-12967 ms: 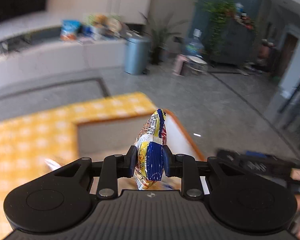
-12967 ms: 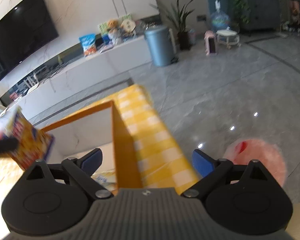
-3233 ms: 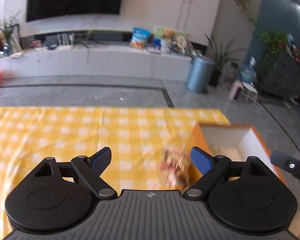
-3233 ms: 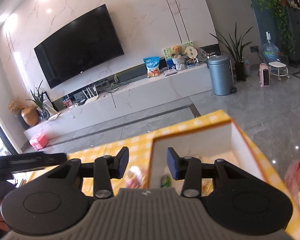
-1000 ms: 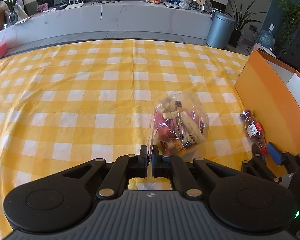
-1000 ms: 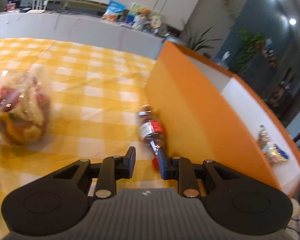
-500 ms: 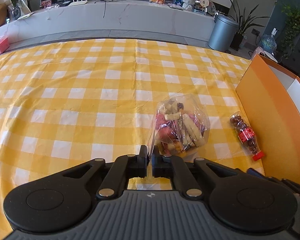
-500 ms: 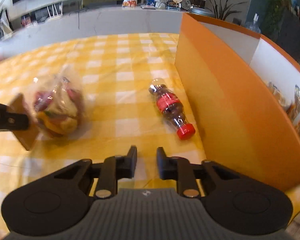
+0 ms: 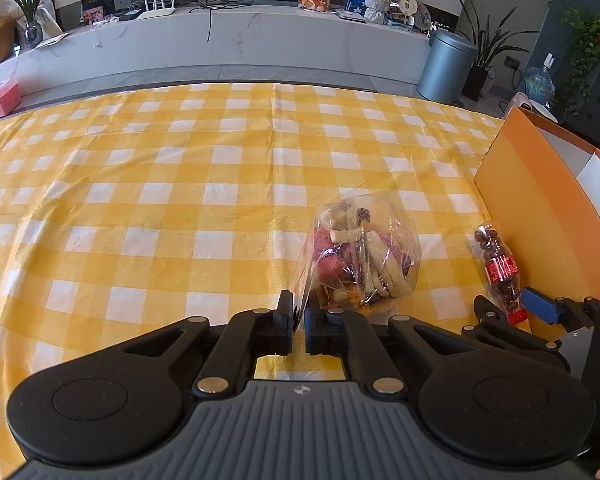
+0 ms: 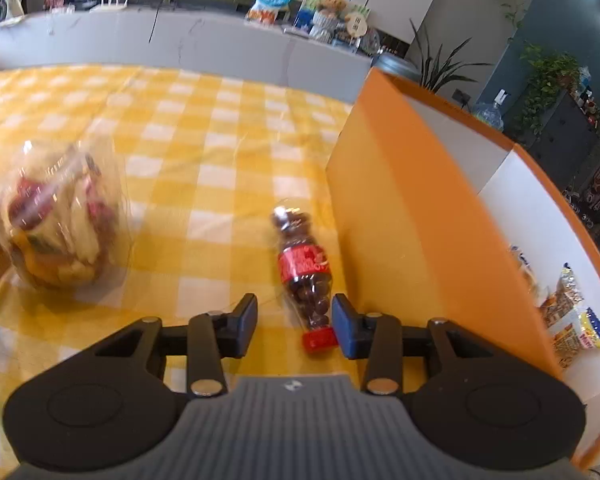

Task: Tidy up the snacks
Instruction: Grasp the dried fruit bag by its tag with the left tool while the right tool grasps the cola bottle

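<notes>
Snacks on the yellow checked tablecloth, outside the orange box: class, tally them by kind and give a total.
Clear bag of mixed snacks: 1
Small bottle of chocolate balls with a red cap: 1
Total: 2

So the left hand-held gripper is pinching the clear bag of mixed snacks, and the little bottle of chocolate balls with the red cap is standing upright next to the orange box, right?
Not quite. The small clear bottle of chocolate balls with a red label and red cap lies on its side on the yellow checked tablecloth, beside the orange box; the right wrist view shows it. The rest holds: the left hand-held gripper pinches the clear plastic bag of mixed snacks.
</notes>
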`<action>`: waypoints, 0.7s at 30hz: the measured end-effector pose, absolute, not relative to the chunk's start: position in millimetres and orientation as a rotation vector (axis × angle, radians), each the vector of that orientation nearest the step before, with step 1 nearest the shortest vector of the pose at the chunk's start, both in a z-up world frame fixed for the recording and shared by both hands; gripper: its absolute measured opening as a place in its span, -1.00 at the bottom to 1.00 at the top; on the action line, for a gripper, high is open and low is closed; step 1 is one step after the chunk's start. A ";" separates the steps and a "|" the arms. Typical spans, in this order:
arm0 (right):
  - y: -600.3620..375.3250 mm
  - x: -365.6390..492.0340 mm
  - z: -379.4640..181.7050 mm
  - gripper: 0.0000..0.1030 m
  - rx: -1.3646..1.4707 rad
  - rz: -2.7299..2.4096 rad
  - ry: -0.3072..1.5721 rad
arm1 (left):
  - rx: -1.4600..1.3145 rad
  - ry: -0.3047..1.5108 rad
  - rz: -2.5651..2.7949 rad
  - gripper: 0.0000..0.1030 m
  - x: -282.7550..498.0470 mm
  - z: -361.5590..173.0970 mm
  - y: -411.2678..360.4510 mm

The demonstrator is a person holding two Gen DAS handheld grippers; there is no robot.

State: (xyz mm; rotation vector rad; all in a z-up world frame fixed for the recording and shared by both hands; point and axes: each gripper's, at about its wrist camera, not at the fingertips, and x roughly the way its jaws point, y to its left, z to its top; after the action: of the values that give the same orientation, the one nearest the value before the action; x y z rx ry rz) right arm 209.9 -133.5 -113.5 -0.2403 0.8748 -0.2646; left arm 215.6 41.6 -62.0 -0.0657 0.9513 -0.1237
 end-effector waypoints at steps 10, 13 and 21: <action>-137.4 208.1 -112.9 -0.53 -0.256 -0.217 0.891 | -0.069 0.956 -0.112 -0.90 217.5 -64.9 42.0; -145.3 198.6 -108.0 -0.62 -0.187 -0.170 0.924 | -0.076 0.959 -0.110 -0.90 218.3 -65.4 42.8; -128.3 144.1 -90.8 -0.61 -0.158 0.029 0.969 | -0.083 0.961 -0.110 -0.90 218.5 -65.8 43.2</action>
State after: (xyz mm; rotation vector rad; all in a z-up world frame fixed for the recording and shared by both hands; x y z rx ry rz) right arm 144.1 -128.3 -90.8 -0.1578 0.9688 0.0294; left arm 218.5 43.2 -65.8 -0.0834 0.9607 -0.1096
